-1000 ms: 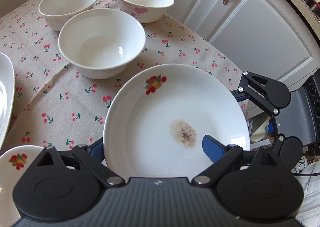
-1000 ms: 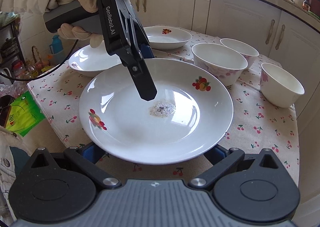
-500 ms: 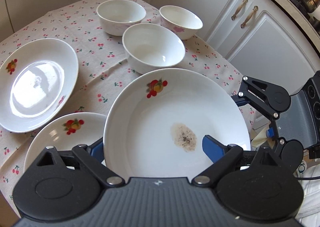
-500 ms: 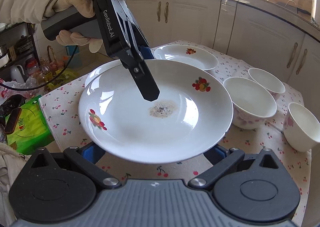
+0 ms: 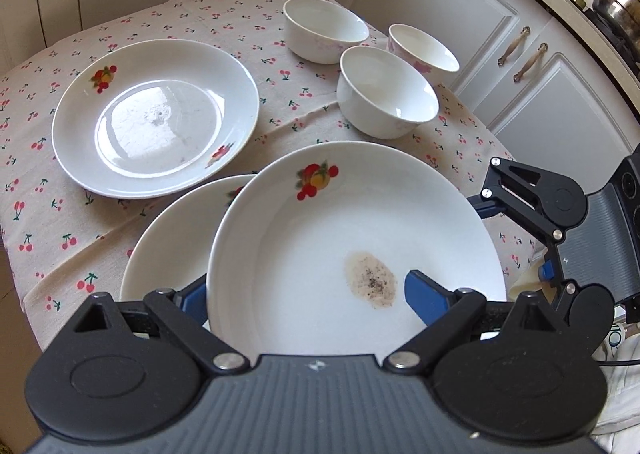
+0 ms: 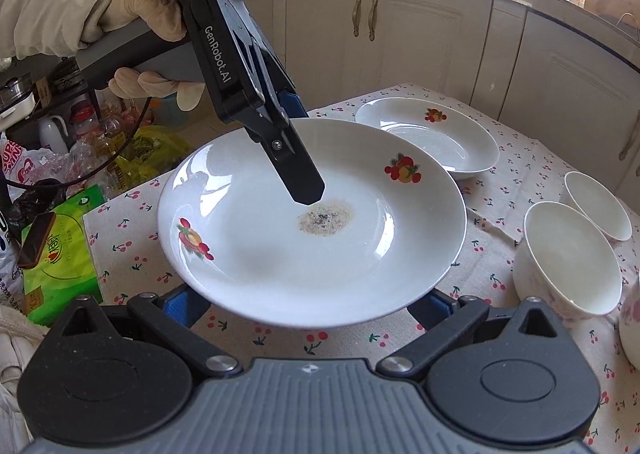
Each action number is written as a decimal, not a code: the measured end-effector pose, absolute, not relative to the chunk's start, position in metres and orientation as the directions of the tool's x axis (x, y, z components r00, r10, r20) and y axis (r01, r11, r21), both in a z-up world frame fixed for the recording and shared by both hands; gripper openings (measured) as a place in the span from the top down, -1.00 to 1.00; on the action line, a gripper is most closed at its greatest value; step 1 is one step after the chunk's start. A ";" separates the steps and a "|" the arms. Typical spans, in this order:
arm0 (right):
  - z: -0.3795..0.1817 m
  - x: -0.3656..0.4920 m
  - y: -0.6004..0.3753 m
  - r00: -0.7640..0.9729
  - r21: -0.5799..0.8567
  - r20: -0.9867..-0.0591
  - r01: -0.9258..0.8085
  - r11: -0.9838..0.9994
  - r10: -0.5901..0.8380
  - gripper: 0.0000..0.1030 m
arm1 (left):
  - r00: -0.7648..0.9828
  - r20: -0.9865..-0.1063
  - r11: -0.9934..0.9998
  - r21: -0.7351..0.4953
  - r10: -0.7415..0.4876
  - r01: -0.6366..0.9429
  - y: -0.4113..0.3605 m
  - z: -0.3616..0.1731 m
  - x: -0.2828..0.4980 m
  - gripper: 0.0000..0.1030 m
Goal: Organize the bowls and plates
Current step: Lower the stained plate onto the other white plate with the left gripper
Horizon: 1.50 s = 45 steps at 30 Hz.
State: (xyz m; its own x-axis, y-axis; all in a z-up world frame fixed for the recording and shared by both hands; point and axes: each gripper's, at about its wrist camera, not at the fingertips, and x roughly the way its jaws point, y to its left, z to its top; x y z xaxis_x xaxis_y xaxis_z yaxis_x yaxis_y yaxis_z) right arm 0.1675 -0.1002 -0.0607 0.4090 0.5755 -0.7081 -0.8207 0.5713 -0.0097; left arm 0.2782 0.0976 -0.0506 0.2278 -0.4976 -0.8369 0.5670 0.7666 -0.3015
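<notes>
At the centre of both wrist views, one soiled plate (image 5: 352,250) is carried clear of the worktop (image 5: 60,213), gripped from two sides. Left tool (image 5: 308,290): jaws set wide, one finger under the near rim, the other lying on the plate's inner face beside a brown speckled residue patch (image 5: 370,280); it has hold of that rim. Right tool (image 6: 302,304): blue pads sit beneath the near rim on each side in its own view, jaws wide apart; the plate appears to rest on or between them, but I cannot tell whether the pads press.

In the left wrist view, a second plate (image 5: 168,238) lies directly under the left part of the carried one, at lower left of the frame. A third plate (image 5: 156,117) sits alone at upper left, showing faint smears. Three bowls (image 5: 386,91) stand apart from one another at upper right, not nested.

Status, judged: early. No stack of plates is complete; the carried plate is positioned above the second plate, so stacking onto it looks like the step in hand. Remaining: set this plate down, add the third plate, nest the three bowls.

Note: residue on the carried plate would be covered or transferred if another dish goes on top.
</notes>
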 end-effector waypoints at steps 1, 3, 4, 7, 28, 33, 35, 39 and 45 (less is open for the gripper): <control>-0.061 0.169 -0.097 0.406 -0.010 -0.712 -0.821 0.571 0.573 -1.00 | 0.229 -0.835 0.767 -0.306 -0.501 0.564 0.102 -0.053 0.278 -0.84; -0.061 0.171 -0.092 0.404 -0.012 -0.717 -0.822 0.570 0.568 -1.00 | 0.228 -0.833 0.768 -0.311 -0.503 0.560 0.104 -0.055 0.280 -0.84; -0.061 0.172 -0.091 0.403 -0.014 -0.720 -0.822 0.569 0.565 -1.00 | 0.228 -0.833 0.769 -0.312 -0.503 0.558 0.106 -0.057 0.281 -0.84; -0.062 0.174 -0.087 0.399 -0.015 -0.727 -0.823 0.568 0.559 -1.00 | 0.226 -0.833 0.768 -0.315 -0.505 0.557 0.111 -0.060 0.282 -0.84; -0.060 0.175 -0.072 0.417 -0.041 -0.745 -0.808 0.588 0.521 -1.00 | 0.229 -0.863 0.793 -0.268 -0.450 0.547 0.117 -0.075 0.291 -0.84; -0.061 0.173 -0.070 0.422 -0.054 -0.746 -0.809 0.585 0.515 -1.00 | 0.224 -0.873 0.794 -0.253 -0.433 0.552 0.116 -0.075 0.290 -0.84; -0.060 0.174 -0.071 0.421 -0.048 -0.745 -0.808 0.587 0.518 -1.00 | 0.223 -0.875 0.796 -0.251 -0.430 0.550 0.117 -0.075 0.290 -0.84; -0.060 0.173 -0.070 0.428 -0.058 -0.743 -0.807 0.587 0.515 -1.00 | 0.221 -0.879 0.804 -0.250 -0.422 0.540 0.120 -0.073 0.289 -0.84; -0.058 0.171 -0.072 0.441 -0.073 -0.736 -0.806 0.588 0.513 -1.00 | 0.215 -0.883 0.813 -0.257 -0.417 0.523 0.126 -0.071 0.286 -0.84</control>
State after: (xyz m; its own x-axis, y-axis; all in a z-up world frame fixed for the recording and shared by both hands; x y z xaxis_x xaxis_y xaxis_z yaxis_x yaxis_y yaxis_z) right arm 0.1707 -0.0721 -0.0582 0.4411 0.5131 -0.7363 -0.8059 0.5875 -0.0733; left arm 0.2858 0.1258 -0.0706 0.2147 -0.4172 -0.8831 0.5226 0.8129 -0.2570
